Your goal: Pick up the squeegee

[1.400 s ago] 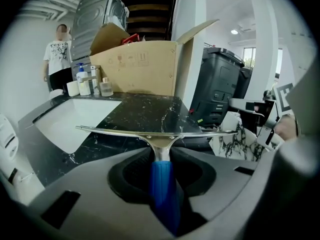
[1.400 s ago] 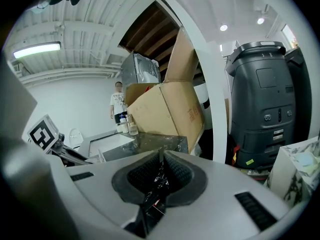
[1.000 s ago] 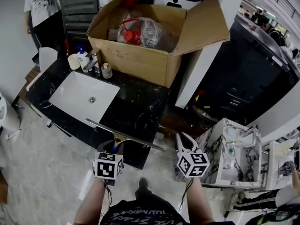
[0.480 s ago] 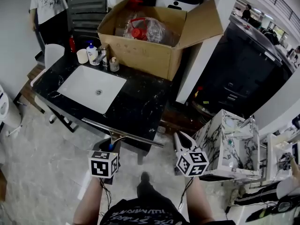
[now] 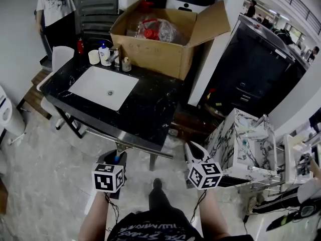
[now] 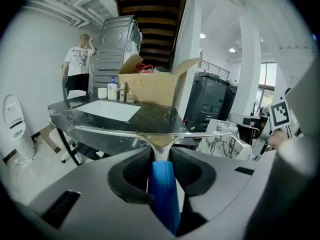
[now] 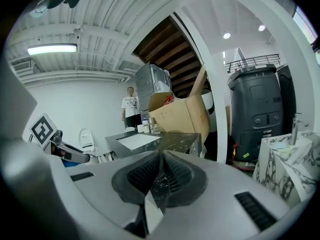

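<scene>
The squeegee (image 5: 131, 146) has a long metal blade bar and a blue handle (image 6: 164, 196). My left gripper (image 5: 117, 158) is shut on that handle, and the bar (image 6: 150, 132) lies crosswise just beyond the jaws. It hangs in the air before the front edge of the black marble counter (image 5: 145, 112). My right gripper (image 5: 191, 148) is level with it to the right. In the right gripper view the right gripper (image 7: 161, 156) has its pads together with nothing between them.
The counter has a white sink (image 5: 104, 87), bottles (image 5: 104, 54) and an open cardboard box (image 5: 160, 51) at its back. A person (image 5: 54, 9) stands at the far left. A marble-patterned cabinet (image 5: 246, 144) stands to the right, with a dark unit (image 5: 251, 69) behind it.
Both grippers have drawn back from the counter together. The squeegee, which was over the counter's front edge, now hangs in front of it, still held by the left gripper.
</scene>
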Demonstrator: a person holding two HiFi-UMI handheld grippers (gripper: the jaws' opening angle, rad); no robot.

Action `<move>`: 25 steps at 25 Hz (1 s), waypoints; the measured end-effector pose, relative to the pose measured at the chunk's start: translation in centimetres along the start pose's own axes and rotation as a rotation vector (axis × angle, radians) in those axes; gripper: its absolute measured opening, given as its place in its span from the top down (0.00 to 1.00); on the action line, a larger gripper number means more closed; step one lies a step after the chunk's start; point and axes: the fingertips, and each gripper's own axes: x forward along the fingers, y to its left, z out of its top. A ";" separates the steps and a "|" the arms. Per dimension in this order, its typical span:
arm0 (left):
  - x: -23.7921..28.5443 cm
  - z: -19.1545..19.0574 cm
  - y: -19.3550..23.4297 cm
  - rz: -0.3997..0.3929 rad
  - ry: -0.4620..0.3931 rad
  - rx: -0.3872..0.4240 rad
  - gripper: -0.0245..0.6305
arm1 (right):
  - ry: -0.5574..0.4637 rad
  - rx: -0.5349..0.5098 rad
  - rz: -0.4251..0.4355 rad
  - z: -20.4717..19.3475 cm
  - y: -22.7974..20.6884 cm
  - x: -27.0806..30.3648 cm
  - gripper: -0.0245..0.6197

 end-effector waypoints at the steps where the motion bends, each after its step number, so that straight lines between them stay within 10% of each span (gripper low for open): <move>1: -0.7 -0.4 0.0 0.001 -0.002 -0.001 0.75 | 0.000 -0.001 0.001 -0.2 0.5 -0.6 0.87; 25: -12.1 -9.1 -0.9 0.027 -0.006 -0.014 0.75 | 0.006 -0.004 -0.026 -5.6 6.9 -12.7 0.88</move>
